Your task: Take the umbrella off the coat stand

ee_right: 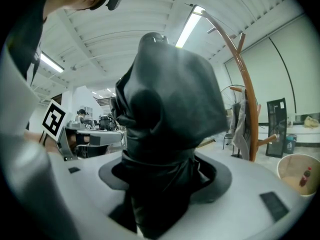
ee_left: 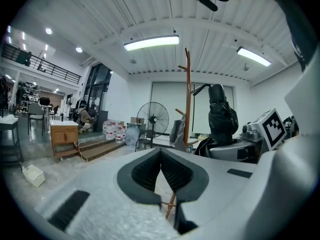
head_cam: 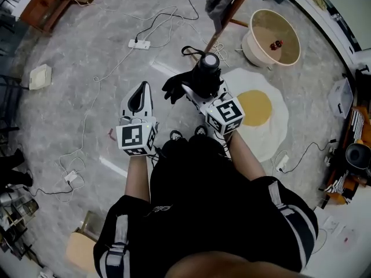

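Right tongs clamped on black umbrella, left tongs together; small bottle in beige tub

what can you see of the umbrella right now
The umbrella is black, folded, its glossy fabric bunched in wrinkled folds, with a rounded cap on top and a thin strap loop by it. It stands roughly upright, clamped low down between the jaws of the right gripper. Nothing else touches it; the wooden coat stand is apart, behind.
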Motion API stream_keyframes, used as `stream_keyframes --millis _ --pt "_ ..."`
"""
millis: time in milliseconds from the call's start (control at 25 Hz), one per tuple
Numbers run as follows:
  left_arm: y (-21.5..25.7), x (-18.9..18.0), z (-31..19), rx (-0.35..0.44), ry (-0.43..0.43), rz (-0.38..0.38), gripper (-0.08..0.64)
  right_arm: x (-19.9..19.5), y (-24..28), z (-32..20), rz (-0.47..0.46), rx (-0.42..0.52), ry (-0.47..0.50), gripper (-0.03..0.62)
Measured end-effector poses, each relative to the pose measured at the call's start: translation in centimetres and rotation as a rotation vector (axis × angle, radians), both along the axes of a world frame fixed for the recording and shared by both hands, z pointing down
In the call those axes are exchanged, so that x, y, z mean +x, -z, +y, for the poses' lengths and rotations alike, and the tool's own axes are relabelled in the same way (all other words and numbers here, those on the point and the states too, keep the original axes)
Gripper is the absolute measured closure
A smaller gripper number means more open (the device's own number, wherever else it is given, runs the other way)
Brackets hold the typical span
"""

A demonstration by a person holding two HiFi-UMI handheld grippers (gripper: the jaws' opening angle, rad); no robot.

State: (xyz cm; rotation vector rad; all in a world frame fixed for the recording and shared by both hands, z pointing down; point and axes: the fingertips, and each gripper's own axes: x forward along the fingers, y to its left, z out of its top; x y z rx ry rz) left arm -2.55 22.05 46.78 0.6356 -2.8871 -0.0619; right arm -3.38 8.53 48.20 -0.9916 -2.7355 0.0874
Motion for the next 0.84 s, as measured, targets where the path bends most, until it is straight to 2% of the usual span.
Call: stream_keyframes --millis 320,840 --pt "0.5 -0.4 -1.5 0.008 0.020 -0.010 0.560 -0.5 0.6 -1.3 -0.017 0.029 0.043 0.302" --pt "1.5 -0.1 -6.3 0.012 0.008 -0.033 0.560 0.3 1.3 -6.6 -0.025 0.032 0.024 0.304"
